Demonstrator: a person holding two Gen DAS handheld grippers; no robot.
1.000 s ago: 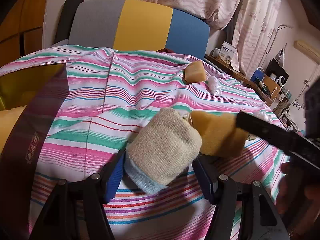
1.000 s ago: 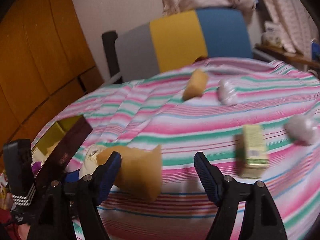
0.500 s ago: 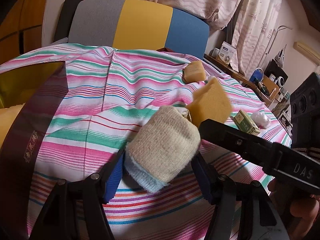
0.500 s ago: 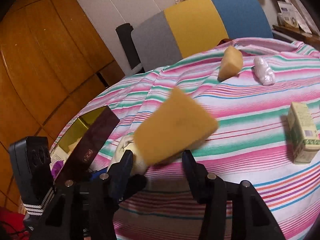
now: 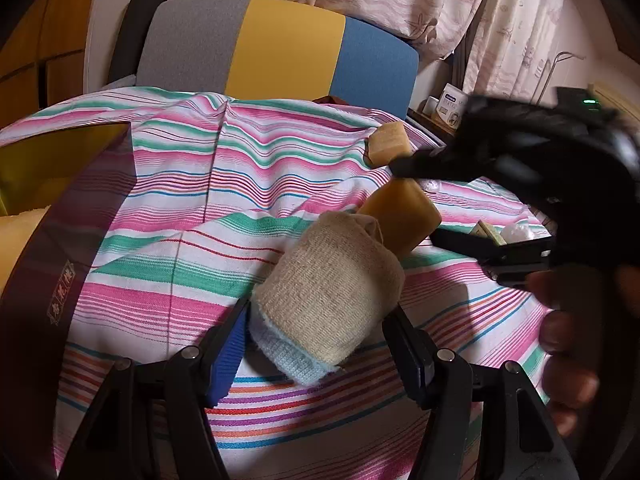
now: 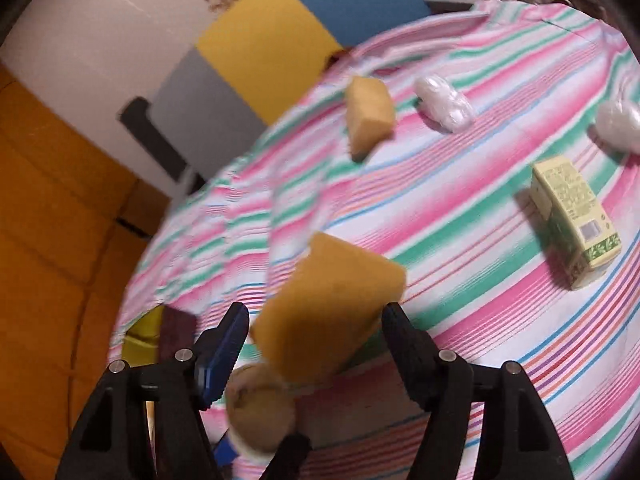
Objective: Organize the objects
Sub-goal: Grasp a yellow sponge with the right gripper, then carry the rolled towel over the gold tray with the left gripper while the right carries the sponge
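My left gripper (image 5: pixel 316 340) is shut on a rolled beige and light-blue sock bundle (image 5: pixel 328 288), held above the striped cloth (image 5: pixel 200 216). My right gripper (image 6: pixel 316 332) is shut on a yellow sponge block (image 6: pixel 328 300); in the left wrist view this sponge (image 5: pixel 404 216) sits between the right gripper's black fingers (image 5: pixel 472 244) just behind the sock. The sock's end (image 6: pixel 260 404) shows low in the right wrist view. A second yellow sponge (image 6: pixel 368 116) lies further back on the cloth, also in the left wrist view (image 5: pixel 390 142).
An open yellow-lined box with a dark maroon lid (image 5: pixel 44 240) stands at the left, also in the right wrist view (image 6: pixel 160 332). A green carton (image 6: pixel 572 216) and two white plastic-wrapped lumps (image 6: pixel 444 104) (image 6: pixel 618 124) lie on the cloth. A grey, yellow and blue chair back (image 5: pixel 280 48) stands behind.
My right gripper closed on the yellow sponge, lifted it off the cloth and tilted, rising higher beside the sock. My left gripper with the sock has barely moved.
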